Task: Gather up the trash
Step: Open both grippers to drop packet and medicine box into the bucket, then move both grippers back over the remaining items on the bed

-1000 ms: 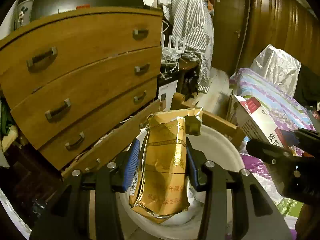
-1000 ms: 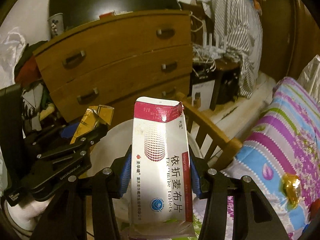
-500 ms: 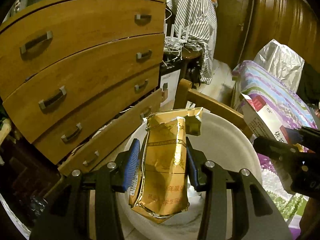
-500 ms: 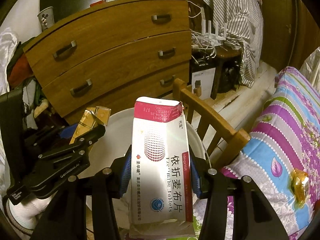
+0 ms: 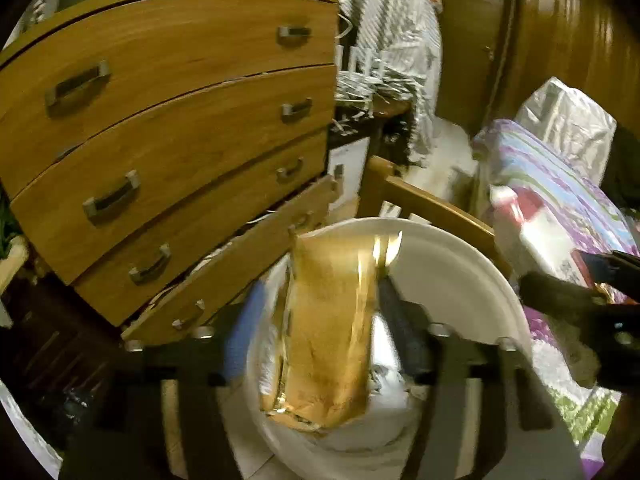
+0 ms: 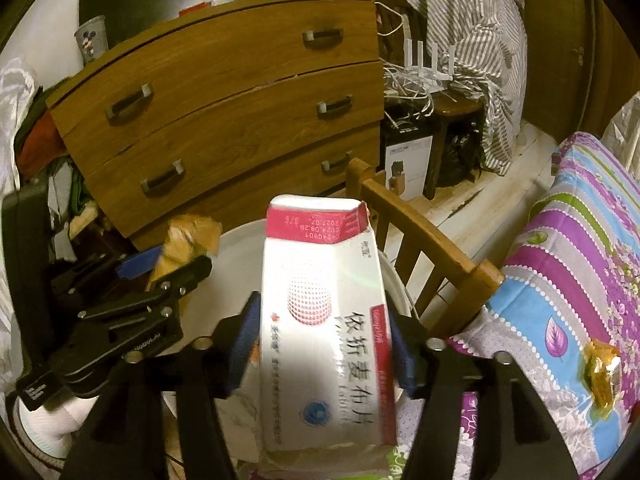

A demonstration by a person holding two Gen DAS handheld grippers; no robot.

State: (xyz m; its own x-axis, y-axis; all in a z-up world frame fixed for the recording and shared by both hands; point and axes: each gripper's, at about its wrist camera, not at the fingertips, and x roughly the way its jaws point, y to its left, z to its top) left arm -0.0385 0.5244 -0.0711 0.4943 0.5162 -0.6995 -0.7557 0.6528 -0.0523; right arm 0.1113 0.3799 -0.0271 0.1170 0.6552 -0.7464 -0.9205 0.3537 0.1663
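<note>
Two pieces of trash hang above the white bucket [image 5: 460, 276], which I use as the landmark. Behind the bucket stands a wooden chest of drawers [image 5: 168, 128], and a wooden chair back [image 6: 424, 248] sits just beside the rim on the bed side.

Your left gripper [image 5: 320, 332] has just been opening: its blue pads now stand clear on both sides of the gold foil packet [image 5: 332, 332], which is blurred and seems to be dropping over the bucket's mouth. Your right gripper [image 6: 324, 340] has just been opening too; gaps show beside the white and pink medicine box [image 6: 324, 320], slipping between its fingers above the bucket's rim. Both items look released, so this drop is likely nearly done.

On the box you can read "依折麦布片", partly blurred, and upside-down stamps "240801" and "2024.08.28". The packet's writing is too blurred to read.
</note>
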